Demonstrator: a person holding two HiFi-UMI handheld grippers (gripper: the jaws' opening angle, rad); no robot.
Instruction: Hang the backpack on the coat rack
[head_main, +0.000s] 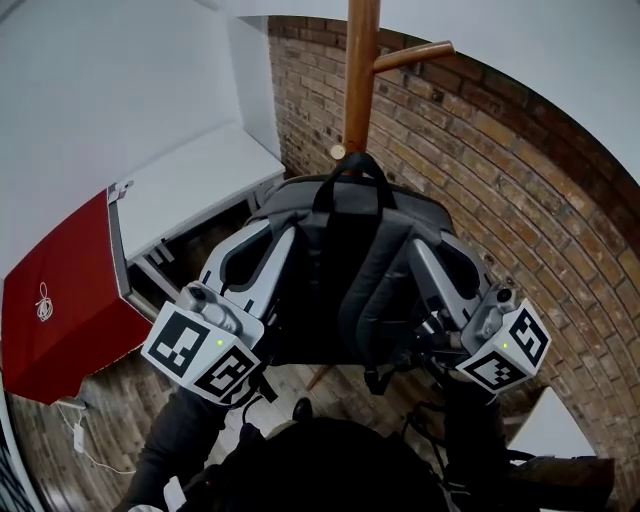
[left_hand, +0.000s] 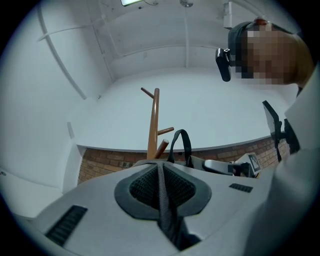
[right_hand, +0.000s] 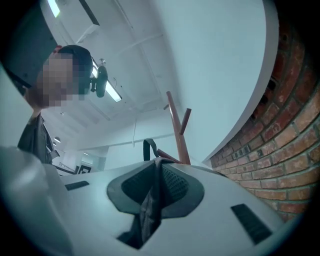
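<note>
Head view: backpack (head_main: 345, 262) in left gripper (head_main: 272, 240)

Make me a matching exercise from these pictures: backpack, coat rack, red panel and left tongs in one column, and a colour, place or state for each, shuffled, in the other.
1 backpack
2 coat rack
3 red panel
4 left tongs

A brown wood, upright
B shut on a backpack strap
C grey and black
D far left in the head view

Pairs: 1-C, 2-A, 3-D, 4-B
</note>
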